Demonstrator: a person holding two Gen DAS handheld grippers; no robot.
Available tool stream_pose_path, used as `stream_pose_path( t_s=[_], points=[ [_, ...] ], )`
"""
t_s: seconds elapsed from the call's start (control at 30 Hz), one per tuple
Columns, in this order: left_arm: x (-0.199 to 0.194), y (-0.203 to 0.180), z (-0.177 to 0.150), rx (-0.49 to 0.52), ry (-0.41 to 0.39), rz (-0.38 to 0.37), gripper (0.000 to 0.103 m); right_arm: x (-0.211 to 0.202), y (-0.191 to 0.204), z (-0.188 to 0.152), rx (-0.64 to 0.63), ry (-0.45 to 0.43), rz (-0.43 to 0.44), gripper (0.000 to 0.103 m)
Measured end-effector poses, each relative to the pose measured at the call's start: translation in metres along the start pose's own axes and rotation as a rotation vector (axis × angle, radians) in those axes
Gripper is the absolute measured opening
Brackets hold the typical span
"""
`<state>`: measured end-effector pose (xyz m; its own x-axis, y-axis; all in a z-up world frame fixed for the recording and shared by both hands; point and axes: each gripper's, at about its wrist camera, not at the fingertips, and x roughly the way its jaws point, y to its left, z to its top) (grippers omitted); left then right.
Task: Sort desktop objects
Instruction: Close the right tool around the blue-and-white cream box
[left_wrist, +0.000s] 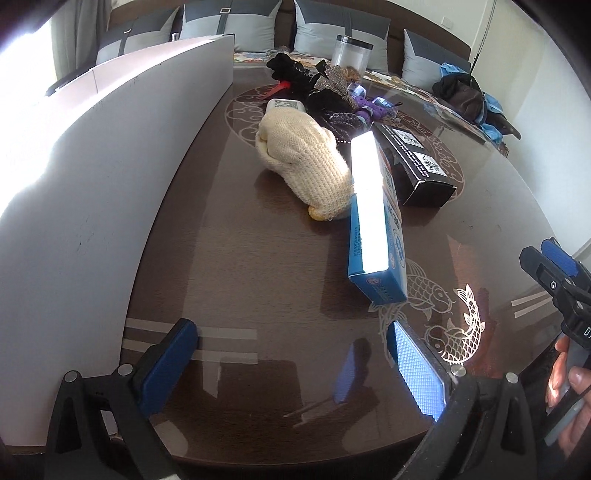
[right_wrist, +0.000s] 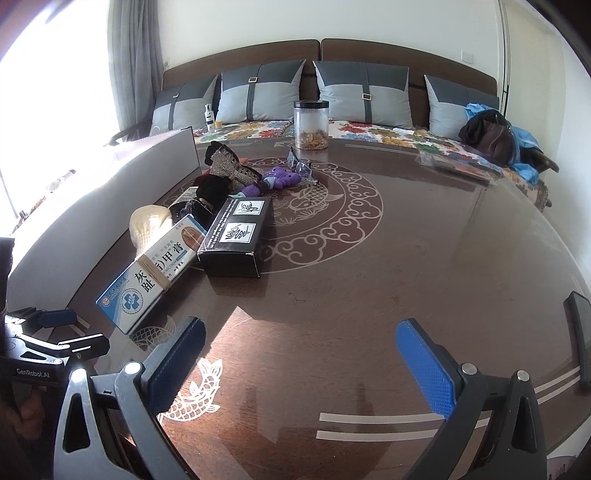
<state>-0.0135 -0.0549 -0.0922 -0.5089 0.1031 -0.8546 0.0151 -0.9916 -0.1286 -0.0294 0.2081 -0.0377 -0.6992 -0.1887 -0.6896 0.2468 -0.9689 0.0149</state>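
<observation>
A pile of objects lies on the round brown table (right_wrist: 369, 280): a blue and white medicine box (left_wrist: 376, 221) (right_wrist: 151, 269), a cream knitted glove (left_wrist: 303, 162) (right_wrist: 147, 225), a black box (left_wrist: 417, 162) (right_wrist: 236, 236), a purple toy (right_wrist: 275, 181) (left_wrist: 369, 109), black fabric with a sparkly bow (left_wrist: 325, 81) (right_wrist: 229, 170). My left gripper (left_wrist: 291, 362) is open and empty, low over the table in front of the blue box. My right gripper (right_wrist: 301, 358) is open and empty, to the right of the pile.
A white open box wall (left_wrist: 110, 166) (right_wrist: 110, 192) stands along the left of the table. A clear jar (right_wrist: 311, 123) (left_wrist: 351, 51) stands at the far edge. A dark phone (right_wrist: 580, 339) lies at the right edge. A sofa with cushions is behind.
</observation>
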Motion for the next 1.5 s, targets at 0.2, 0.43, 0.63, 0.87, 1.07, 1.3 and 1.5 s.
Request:
stream_pose_path(
  t_s=[0.2, 0.43, 0.63, 0.87, 1.07, 1.3, 1.5],
  points=[
    [0.003, -0.007, -0.004, 0.051, -0.009, 0.072, 0.103, 0.004, 0.007, -0.005, -0.030, 0.031, 0.015, 0.103],
    [0.004, -0.008, -0.008, 0.077, -0.017, 0.102, 0.103, 0.006, 0.011, -0.008, -0.027, 0.073, 0.047, 0.103],
    [0.001, -0.006, -0.013, 0.071, -0.040, 0.106, 0.103, 0.005, 0.018, 0.008, 0.178, 0.108, 0.255, 0.103],
    [-0.004, -0.006, -0.021, 0.105, -0.031, 0.090, 0.103, 0.075, 0.072, 0.022, 0.344, 0.308, 0.454, 0.103],
    [-0.008, -0.006, -0.028, 0.127, -0.052, 0.077, 0.103, 0.109, 0.101, 0.043, 0.320, 0.321, 0.463, 0.092],
    [-0.005, -0.006, -0.022, 0.115, -0.055, 0.079, 0.103, 0.117, 0.104, 0.048, 0.183, 0.353, 0.410, 0.048],
    [-0.002, -0.006, -0.018, 0.090, -0.058, 0.091, 0.103, 0.096, 0.078, 0.043, 0.038, 0.327, 0.280, 0.045]
  ],
)
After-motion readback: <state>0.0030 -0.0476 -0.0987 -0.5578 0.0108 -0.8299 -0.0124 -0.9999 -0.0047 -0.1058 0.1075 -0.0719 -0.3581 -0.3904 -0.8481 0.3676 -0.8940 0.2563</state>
